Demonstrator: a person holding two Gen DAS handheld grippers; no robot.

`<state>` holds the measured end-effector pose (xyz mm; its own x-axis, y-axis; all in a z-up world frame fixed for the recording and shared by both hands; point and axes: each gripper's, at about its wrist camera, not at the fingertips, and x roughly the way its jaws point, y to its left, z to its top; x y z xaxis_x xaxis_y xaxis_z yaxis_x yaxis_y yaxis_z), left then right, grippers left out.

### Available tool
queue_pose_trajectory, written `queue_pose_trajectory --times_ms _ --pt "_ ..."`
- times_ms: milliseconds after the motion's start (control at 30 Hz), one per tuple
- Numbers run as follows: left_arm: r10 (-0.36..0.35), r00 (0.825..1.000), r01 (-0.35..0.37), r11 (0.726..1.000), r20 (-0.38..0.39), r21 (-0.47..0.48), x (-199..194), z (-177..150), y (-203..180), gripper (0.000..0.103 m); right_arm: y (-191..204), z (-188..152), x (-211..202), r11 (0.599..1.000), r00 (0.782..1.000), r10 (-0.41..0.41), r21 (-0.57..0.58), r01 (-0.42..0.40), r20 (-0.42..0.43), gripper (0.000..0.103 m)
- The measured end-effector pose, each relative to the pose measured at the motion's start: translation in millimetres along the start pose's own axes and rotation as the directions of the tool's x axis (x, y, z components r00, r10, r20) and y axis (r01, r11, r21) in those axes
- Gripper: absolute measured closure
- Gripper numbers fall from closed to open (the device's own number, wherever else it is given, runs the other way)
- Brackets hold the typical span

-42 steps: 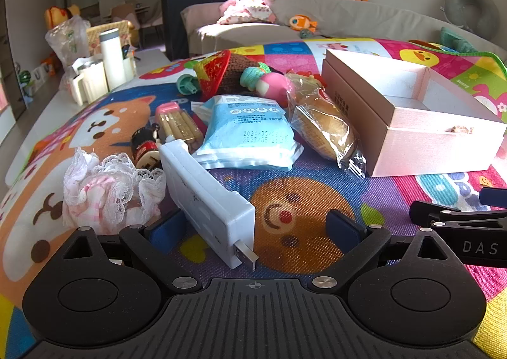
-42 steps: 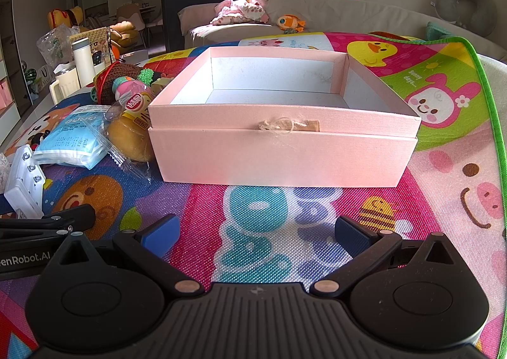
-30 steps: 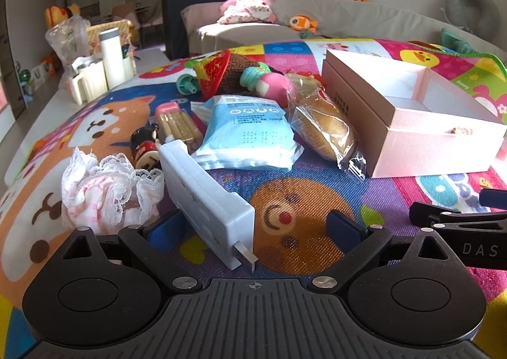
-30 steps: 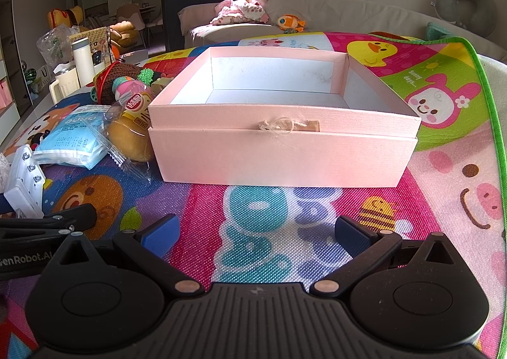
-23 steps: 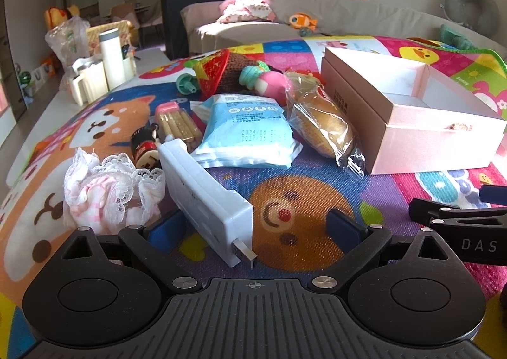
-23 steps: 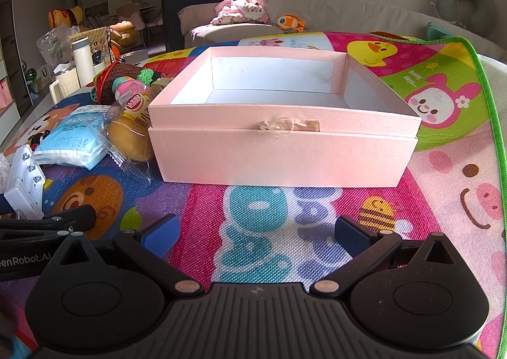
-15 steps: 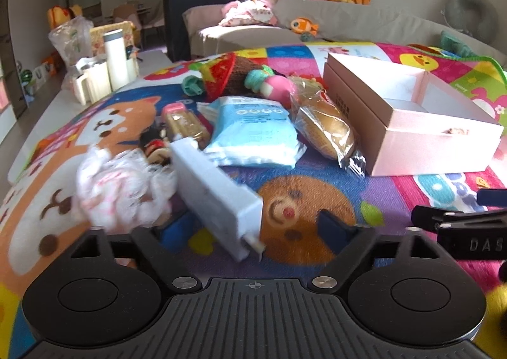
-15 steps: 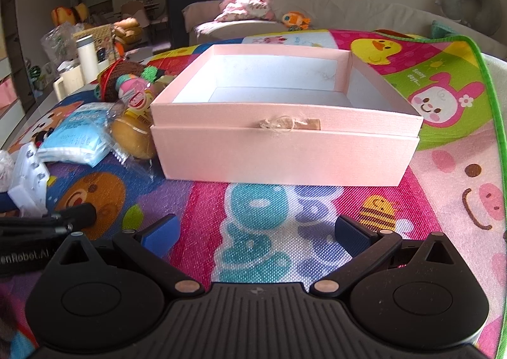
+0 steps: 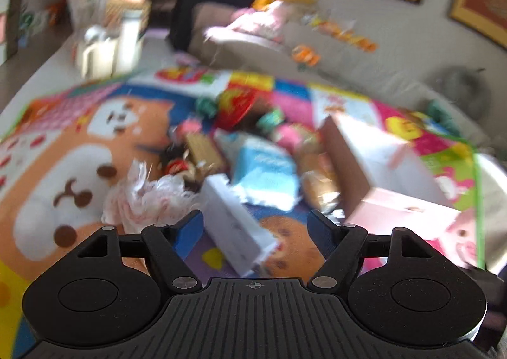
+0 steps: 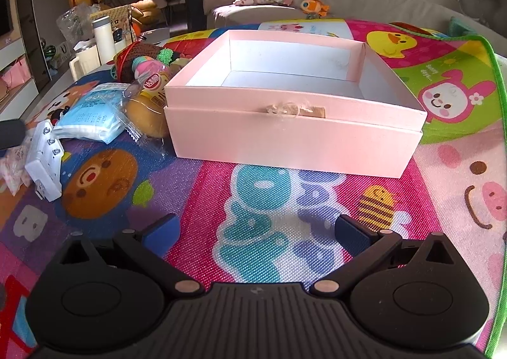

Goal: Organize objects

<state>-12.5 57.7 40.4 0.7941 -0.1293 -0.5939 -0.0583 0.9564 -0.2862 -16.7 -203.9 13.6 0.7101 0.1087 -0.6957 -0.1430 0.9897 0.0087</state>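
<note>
An empty pink box (image 10: 294,124) stands open on the play mat (image 10: 259,200), straight ahead of my right gripper (image 10: 256,232), which is open and empty above the mat. The box also shows blurred in the left wrist view (image 9: 380,175). My left gripper (image 9: 255,227) is open and empty, raised above a white power strip (image 9: 234,226) that lies between its fingers. The strip shows at the left in the right wrist view (image 10: 46,159). A blue packet (image 10: 92,115) and a wrapped bun (image 10: 147,115) lie left of the box.
A lace cloth (image 9: 145,197), a snack pack (image 9: 202,150), a small bottle (image 9: 174,166) and plush toys (image 10: 142,61) lie in a cluster left of the box. A white flask (image 10: 104,39) and jug (image 10: 84,61) stand beyond the mat. A sofa (image 10: 285,7) is behind.
My left gripper has lifted and tilted down fast, so its view is blurred and sees the mat from higher. My right gripper has risen a little. Nothing was picked up.
</note>
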Motion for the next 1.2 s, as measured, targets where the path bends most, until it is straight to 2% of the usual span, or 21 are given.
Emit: queue_pose_trajectory --times_ms 33,167,267,367,400,500,533,567,600,667,767,933,1000,1100,1200 --pt "0.017 1.000 -0.017 1.000 -0.007 -0.005 11 2 -2 0.028 0 0 0 1.000 1.000 -0.001 0.001 0.001 0.002 0.000" --pt "-0.055 0.998 0.056 0.997 -0.021 0.055 24 -2 -18 0.031 0 0 0 1.000 1.000 -0.002 0.001 0.002 0.003 0.000" --pt "0.008 1.000 -0.009 0.996 0.005 0.083 25 -9 -19 0.031 0 0 0 1.000 1.000 -0.002 0.001 0.002 0.003 0.000" --pt "0.057 0.998 -0.054 0.996 -0.037 0.071 32 -11 -11 0.031 0 -1 0 1.000 1.000 -0.002 0.001 0.002 0.003 0.000" --pt "0.062 0.997 -0.058 0.996 -0.054 0.065 36 -11 -9 0.031 0 0 0 1.000 1.000 -0.002 0.001 0.002 0.003 0.000" --pt "0.065 0.997 -0.062 0.995 -0.042 0.074 39 -11 -9 0.032 0 -1 0 1.000 1.000 -0.002 0.001 0.002 0.003 0.000" --pt "0.066 0.997 -0.063 0.995 -0.037 0.072 38 -10 -9 0.034 0 -1 0 1.000 1.000 -0.001 0.001 0.001 0.003 0.000" --pt "0.065 0.997 -0.062 0.995 -0.033 0.077 37 -10 -7 0.048 0 -1 0 1.000 1.000 -0.001 0.001 0.001 0.003 0.000" --pt "0.067 0.997 -0.065 0.995 -0.031 0.080 36 -10 -6 0.070 0 -1 0 1.000 1.000 -0.002 0.001 0.002 0.003 0.000" --pt "0.072 0.997 -0.069 0.994 -0.034 0.084 34 -9 -1 0.075 0 0 0 1.000 1.000 -0.001 0.001 0.001 0.003 0.000" --pt "0.042 0.998 -0.039 0.995 -0.039 0.090 27 -11 5 0.077 0 0 0 1.000 1.000 -0.001 0.001 0.001 0.003 0.000" --pt "-0.063 0.989 0.079 0.990 -0.136 0.115 5 -20 14 0.080 0 0 0 1.000 1.000 -0.001 0.002 0.001 0.003 0.000" --pt "-0.062 0.987 0.086 0.983 -0.150 0.160 -1 -25 13 0.078 0 0 0 1.000 1.000 -0.001 0.002 0.001 0.003 0.000" --pt "0.037 0.996 -0.016 0.968 -0.082 0.250 -7 -27 10 0.073 0 0 0 1.000 1.000 -0.001 0.003 0.001 0.003 0.000" --pt "0.142 0.990 -0.138 0.943 0.010 0.302 -5 -27 13 0.073 0 0 0 1.000 1.000 0.000 0.003 0.000 0.003 0.000"
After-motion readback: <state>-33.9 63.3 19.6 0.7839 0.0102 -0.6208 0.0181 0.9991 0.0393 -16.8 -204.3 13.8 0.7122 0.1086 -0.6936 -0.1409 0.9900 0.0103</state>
